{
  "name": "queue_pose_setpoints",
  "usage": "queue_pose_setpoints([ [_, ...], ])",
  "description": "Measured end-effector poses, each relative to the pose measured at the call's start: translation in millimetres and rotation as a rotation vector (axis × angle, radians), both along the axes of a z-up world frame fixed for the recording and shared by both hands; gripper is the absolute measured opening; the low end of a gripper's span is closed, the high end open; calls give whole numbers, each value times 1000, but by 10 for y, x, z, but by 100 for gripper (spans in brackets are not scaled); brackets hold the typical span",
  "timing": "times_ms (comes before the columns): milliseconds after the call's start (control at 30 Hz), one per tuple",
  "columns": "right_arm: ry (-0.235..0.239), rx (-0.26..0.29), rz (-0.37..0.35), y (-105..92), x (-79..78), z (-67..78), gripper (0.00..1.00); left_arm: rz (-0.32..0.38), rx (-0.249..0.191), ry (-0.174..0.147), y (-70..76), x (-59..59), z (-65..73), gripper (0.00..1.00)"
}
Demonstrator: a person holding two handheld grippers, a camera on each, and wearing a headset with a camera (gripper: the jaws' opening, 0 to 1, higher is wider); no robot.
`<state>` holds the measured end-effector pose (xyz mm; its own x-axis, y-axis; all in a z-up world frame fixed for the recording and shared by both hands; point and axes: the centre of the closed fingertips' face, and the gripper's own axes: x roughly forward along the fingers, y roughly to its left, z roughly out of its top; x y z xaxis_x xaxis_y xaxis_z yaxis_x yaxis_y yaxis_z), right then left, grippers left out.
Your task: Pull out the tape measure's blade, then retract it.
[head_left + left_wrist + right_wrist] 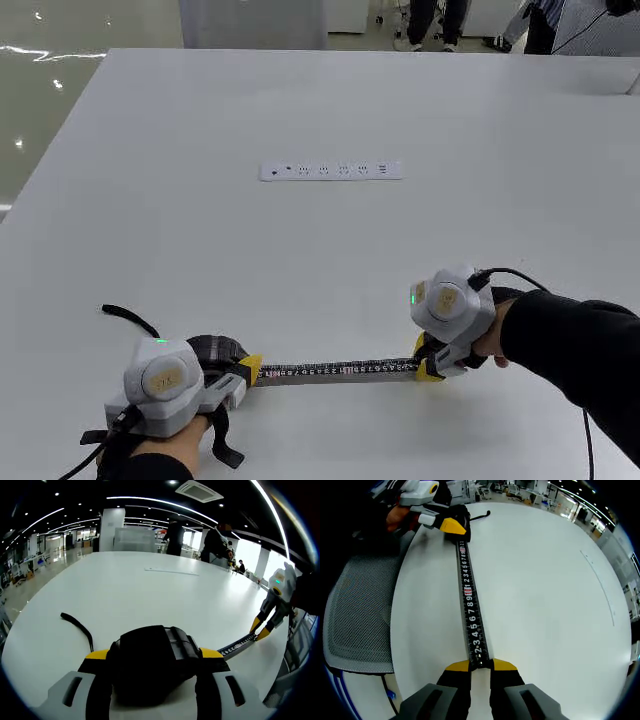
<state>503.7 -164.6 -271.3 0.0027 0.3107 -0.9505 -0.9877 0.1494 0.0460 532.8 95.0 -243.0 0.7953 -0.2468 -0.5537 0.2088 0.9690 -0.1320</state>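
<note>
Left claw (155, 653): clamped around the tape measure case (150, 672), one yellow tip on each side of the black body; in the head view it sits at about 7 o'clock.
Right claw (480, 665): narrowed onto the free end of the blade (469, 605), the strip pinched between its two yellow tips; in the head view it sits at about 4 o'clock, a hand in a dark sleeve behind it.
Tape measure case: on the table (300, 250), held by the left claw, its mouth facing 3 o'clock in the head view.
Blade: pulled out and lying flat along the table, running from 9 to 3 o'clock between the two claws in the head view; in the right gripper view it runs from the claw toward 12 o'clock, numbers facing up.
Black strap (128, 318): loose on the table at 10 o'clock from the case.
Power strip (330, 170): white, well apart from the claws, toward 12 o'clock.
Mesh chair (360, 615): beside the table edge, at 9 o'clock in the right gripper view.
</note>
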Motion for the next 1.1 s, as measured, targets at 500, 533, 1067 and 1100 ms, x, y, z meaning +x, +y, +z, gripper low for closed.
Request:
queue_pose_setpoints([
  [500, 3, 2, 24, 50, -15, 7, 9, -7, -3, 13, -9, 6, -7, 64],
  [533, 3, 1, 22, 54, -14, 7, 9, -7, -4, 17, -7, 6, -9, 64],
  [1067, -3, -16, 33, 108, -12, 7, 10, -7, -6, 24, -2, 6, -11, 64],
  [1100, -1, -16, 29, 109, -10, 6, 9, -7, -6, 24, -5, 8, -10, 64],
])
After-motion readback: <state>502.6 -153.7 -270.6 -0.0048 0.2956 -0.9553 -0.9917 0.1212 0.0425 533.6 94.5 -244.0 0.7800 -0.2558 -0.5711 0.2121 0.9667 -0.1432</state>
